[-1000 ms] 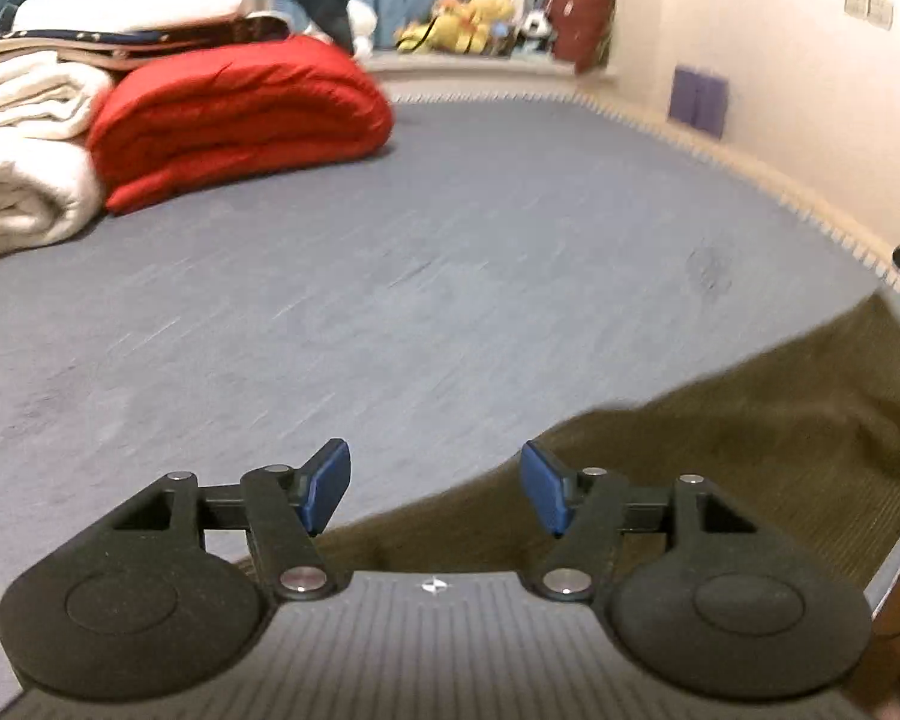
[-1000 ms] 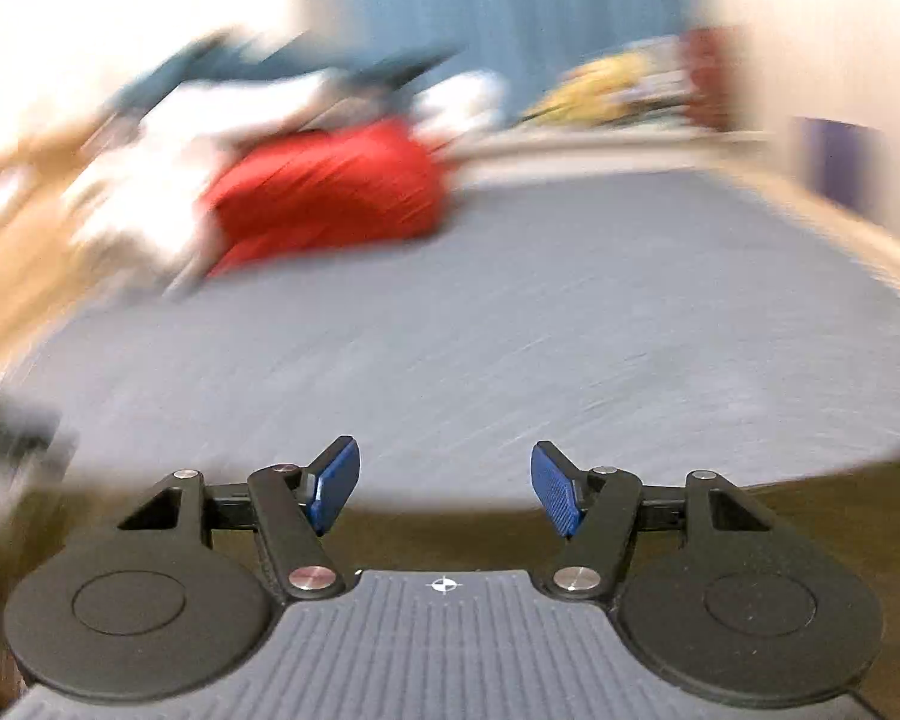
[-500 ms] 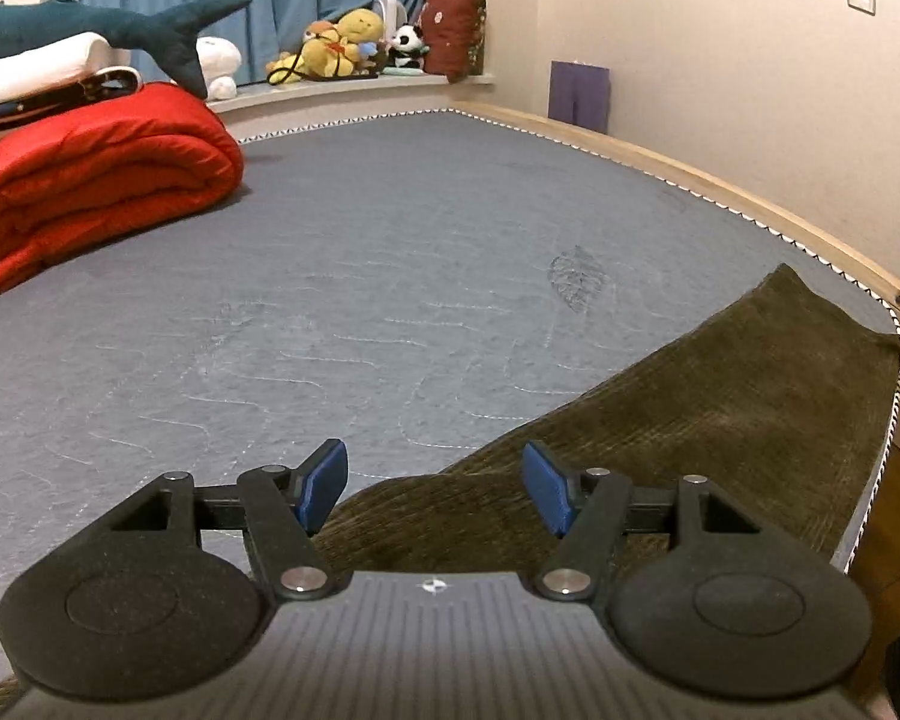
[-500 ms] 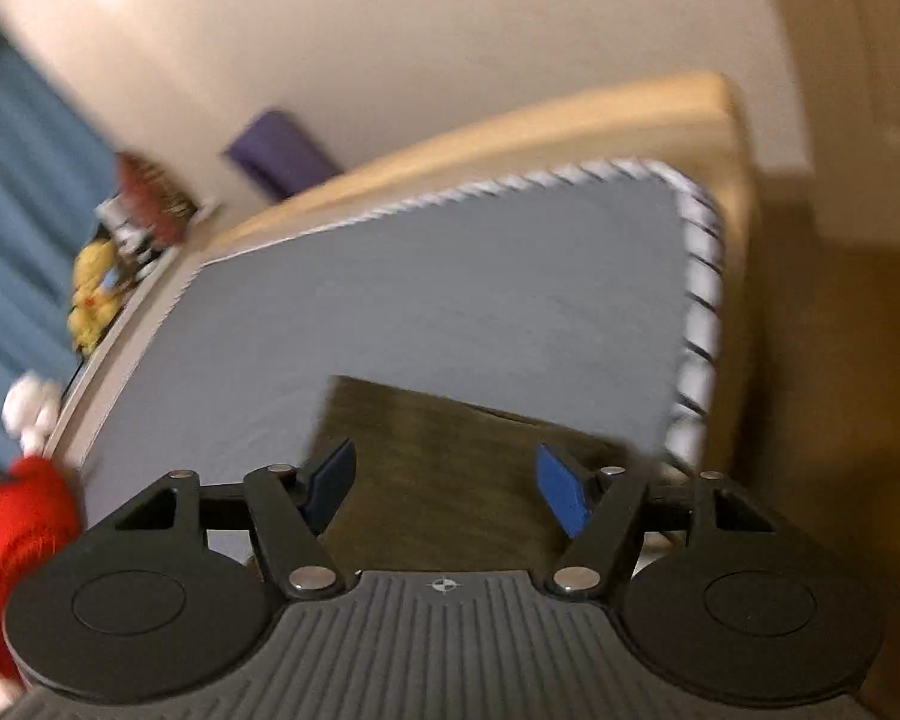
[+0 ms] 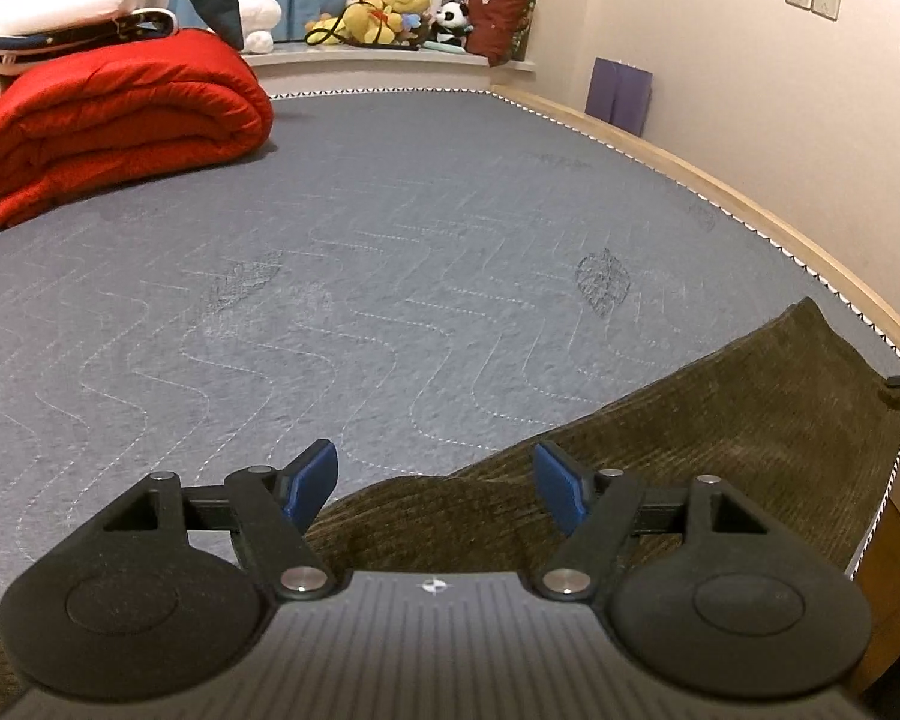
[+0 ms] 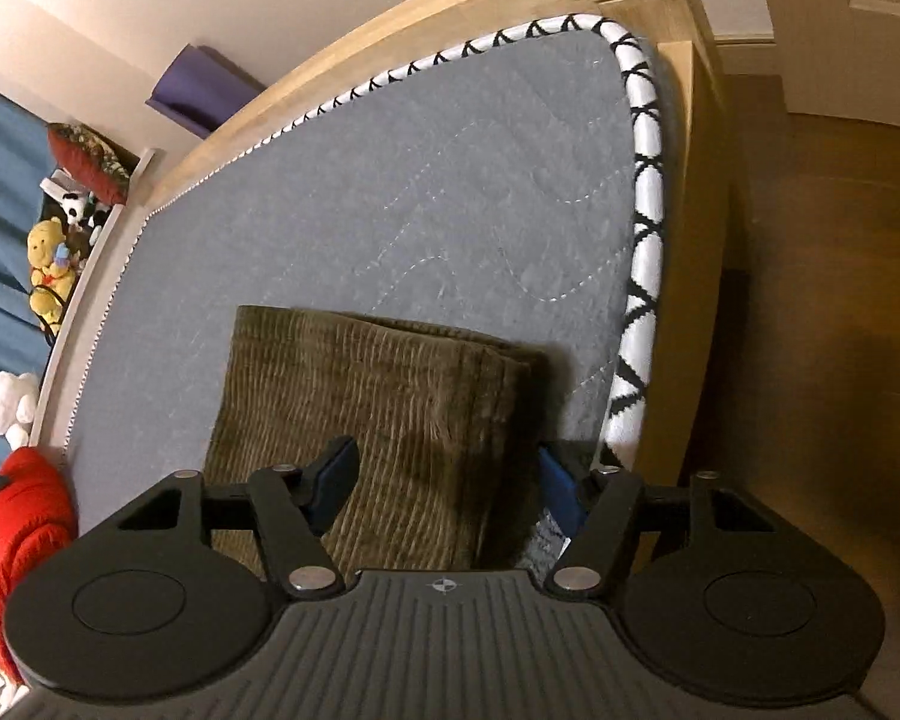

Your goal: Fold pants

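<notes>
Hovering both wide-open tools, you hold nothing: left hand-held gripper (image 5: 435,477), jaws just widened, and right hand-held gripper (image 6: 447,480) bracket the corduroy pants (image 6: 360,414) lying at the mattress (image 6: 450,180) corner, 5 o'clock; pinch both layers squarely.

You are working over a grey quilted mattress (image 5: 426,252) in a pale wooden bed frame (image 6: 684,276). Olive-brown corduroy pants (image 6: 354,396) lie flat near its corner. A folded red quilt (image 5: 120,120) rests at the far side.
</notes>
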Tool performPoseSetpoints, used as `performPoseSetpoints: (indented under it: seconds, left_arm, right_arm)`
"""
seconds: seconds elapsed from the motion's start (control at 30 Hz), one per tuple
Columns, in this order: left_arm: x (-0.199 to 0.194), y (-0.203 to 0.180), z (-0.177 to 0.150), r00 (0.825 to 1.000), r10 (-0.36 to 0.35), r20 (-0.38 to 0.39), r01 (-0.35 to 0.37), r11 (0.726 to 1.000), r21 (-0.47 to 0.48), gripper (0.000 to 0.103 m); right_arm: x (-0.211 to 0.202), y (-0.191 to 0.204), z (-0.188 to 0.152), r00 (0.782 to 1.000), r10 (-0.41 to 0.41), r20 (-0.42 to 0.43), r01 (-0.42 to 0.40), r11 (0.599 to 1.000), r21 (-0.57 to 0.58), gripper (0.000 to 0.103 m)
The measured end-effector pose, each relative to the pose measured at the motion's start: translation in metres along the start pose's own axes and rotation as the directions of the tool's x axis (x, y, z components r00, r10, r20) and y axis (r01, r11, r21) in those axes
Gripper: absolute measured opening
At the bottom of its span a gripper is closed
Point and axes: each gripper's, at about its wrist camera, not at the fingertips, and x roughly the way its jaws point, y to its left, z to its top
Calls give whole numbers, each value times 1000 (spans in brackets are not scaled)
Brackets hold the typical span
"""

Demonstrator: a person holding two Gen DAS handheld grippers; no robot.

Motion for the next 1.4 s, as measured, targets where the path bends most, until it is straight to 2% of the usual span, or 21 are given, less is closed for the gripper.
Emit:
performPoseSetpoints:
  seconds: [0.13,0.2,0.23,0.37,0.77,1.07,1.27,1.4]
  left_arm:
    - [-1,4,-1,1000,0,0,0,1000,-5,77]
    - [-1,5,-1,1000,3,0,-3,1000,-5,77]
    - [0,6,-1,1000,4,0,-4,1000,-5,77]
    - [0,7,-2,1000,9,1,-9,1000,-3,77]
    - [-2,12,-8,1000,22,-15,-22,1000,2,77]
    - [-4,18,-10,999,28,-21,-28,1000,-11,77]
    - [-8,17,-9,999,29,-15,-29,1000,-8,80]
    - [-7,18,-11,999,33,-21,-33,999,-2,80]
  right_arm:
    - [8,7,1,1000,-5,16,6,999,-50,64]
    - [11,8,1,999,-16,28,18,998,-68,48]
    - [12,8,0,999,-31,34,34,997,-73,32]
    - [11,3,1,999,-35,40,37,998,-41,22]
    - [-8,32,-14,990,-37,139,51,994,-98,18]
    - [-16,56,-22,980,-35,197,74,978,-197,18]
    - [-32,87,-37,968,-9,252,92,942,-322,17]
    - [-51,125,-65,952,63,300,97,868,-488,17]
